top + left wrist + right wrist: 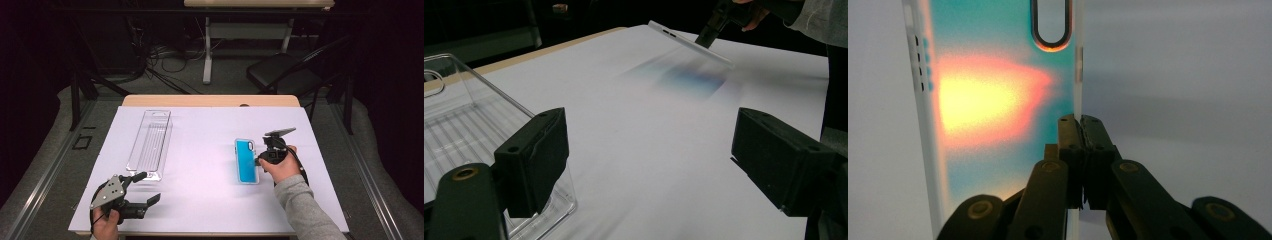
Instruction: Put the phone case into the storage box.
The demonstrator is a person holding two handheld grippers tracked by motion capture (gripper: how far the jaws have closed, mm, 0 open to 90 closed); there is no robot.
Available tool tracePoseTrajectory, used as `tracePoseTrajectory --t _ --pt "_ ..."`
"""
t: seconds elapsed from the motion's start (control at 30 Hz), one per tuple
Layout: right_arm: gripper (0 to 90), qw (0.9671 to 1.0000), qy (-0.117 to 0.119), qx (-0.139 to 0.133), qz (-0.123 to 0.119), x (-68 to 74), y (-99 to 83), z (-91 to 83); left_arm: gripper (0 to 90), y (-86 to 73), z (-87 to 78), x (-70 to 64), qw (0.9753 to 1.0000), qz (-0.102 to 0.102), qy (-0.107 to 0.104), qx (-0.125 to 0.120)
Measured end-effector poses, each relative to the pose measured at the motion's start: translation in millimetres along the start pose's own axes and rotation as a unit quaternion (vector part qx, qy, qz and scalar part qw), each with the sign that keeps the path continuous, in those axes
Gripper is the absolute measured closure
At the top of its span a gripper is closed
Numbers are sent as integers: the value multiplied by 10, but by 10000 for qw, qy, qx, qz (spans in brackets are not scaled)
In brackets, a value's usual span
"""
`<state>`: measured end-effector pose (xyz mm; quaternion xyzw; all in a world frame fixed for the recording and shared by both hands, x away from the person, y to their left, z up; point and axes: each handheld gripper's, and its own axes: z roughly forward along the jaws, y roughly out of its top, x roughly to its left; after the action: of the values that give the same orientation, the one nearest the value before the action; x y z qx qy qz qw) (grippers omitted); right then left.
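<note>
Near the table's front-left corner the left gripper [145,189] rests with jaws wide apart just beside a clear ribbed plastic tray [150,143], while the right gripper [258,161] pinches the blue phone case's [246,161] right edge on the white sheet [205,150].

- Table [210,100]: a wooden top, its far edge showing beyond the sheet.
- White sheet [205,165]: it covers nearly all of the tabletop and lies flat.
- Floor [165,75]: grey, running around and behind the table.
- Cables [160,65]: a dark tangle lying on the floor, beyond the table's far left corner.
- Chair [282,72]: black, standing on the floor behind the table's far right corner.
- Far table [257,4]: a second, light-coloured top at the upper edge of the high view.
- Leg [207,50]: the far table's pale leg, standing on the floor among the cables.
</note>
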<state>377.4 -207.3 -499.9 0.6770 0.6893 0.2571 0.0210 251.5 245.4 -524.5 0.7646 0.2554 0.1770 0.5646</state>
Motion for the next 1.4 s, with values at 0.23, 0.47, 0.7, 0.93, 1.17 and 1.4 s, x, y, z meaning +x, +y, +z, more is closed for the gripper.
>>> tracePoseTrajectory --t 0.23,0.47,0.7,0.93,1.17,1.4 --pt "892 9976 0 -590 -367 15 -86 -60 156 7 0 10 10000 -6 29 40" --pt "894 9916 140 -1152 -567 74 -153 -105 156 35 6 25 9998 -166 -88 118" --pt "894 9802 293 -1768 -845 160 -191 -126 156 144 14 70 9995 -299 87 88" --pt "894 9690 438 -2224 -984 208 -185 -175 156 265 73 107 9990 -394 176 110" --pt "894 9625 509 -2442 -1069 250 -174 -224 156 458 228 96 9997 -181 -26 143" --pt "894 9552 606 -2672 -1118 297 -133 -309 160 688 363 78 9999 -32 -78 66"
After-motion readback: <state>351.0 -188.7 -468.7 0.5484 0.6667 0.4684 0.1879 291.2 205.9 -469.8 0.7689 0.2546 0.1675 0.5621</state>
